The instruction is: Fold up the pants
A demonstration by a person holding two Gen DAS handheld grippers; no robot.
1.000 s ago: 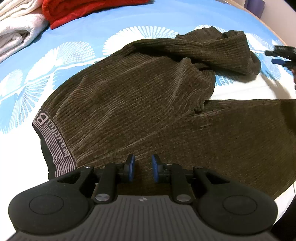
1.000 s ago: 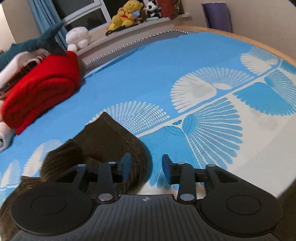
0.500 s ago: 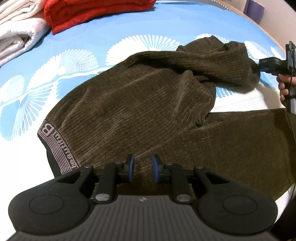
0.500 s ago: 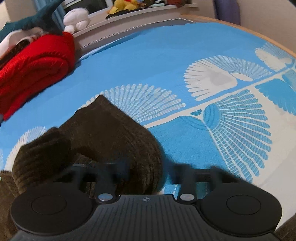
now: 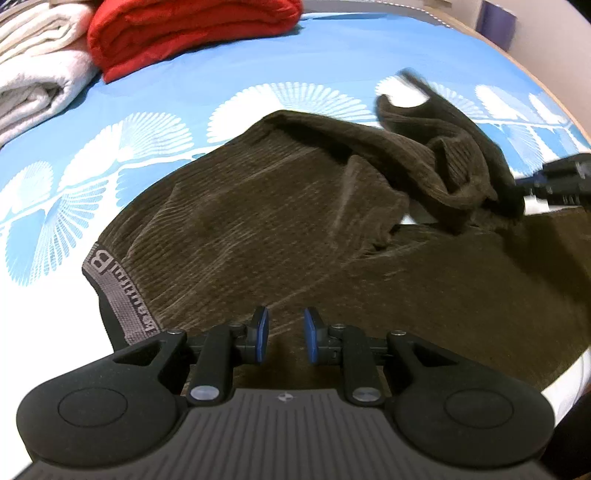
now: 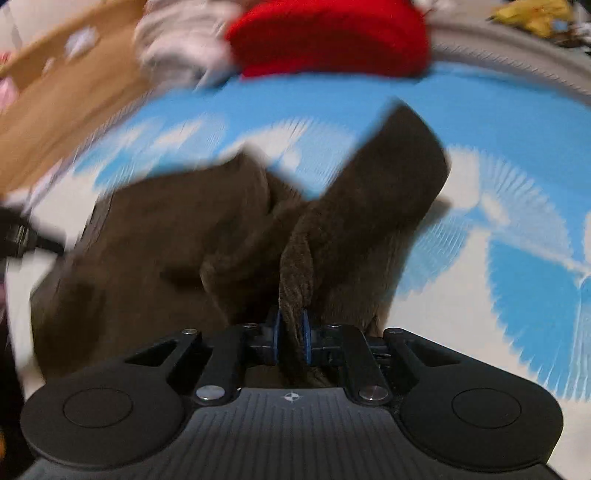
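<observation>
Dark brown ribbed pants (image 5: 258, 221) lie spread on the blue and white patterned bed, with a grey lettered waistband (image 5: 118, 295) at the left. My left gripper (image 5: 284, 339) hovers open and empty just above the near edge of the pants beside the waistband. My right gripper (image 6: 291, 339) is shut on a fold of the far pant leg (image 6: 369, 206) and holds it lifted; this view is motion-blurred. In the left wrist view the right gripper (image 5: 554, 181) shows at the right edge, with the bunched leg (image 5: 450, 170) raised off the bed.
A folded red blanket (image 5: 184, 33) and folded white towels (image 5: 33, 81) lie at the back left of the bed (image 5: 221, 85). A brown cardboard surface (image 6: 62, 110) shows at the left of the right wrist view. The bed's wooden rim (image 5: 546, 77) runs at the back right.
My right gripper has closed on the end of the far pant leg and swung it up and to the left. The left gripper has barely moved and stays open.
</observation>
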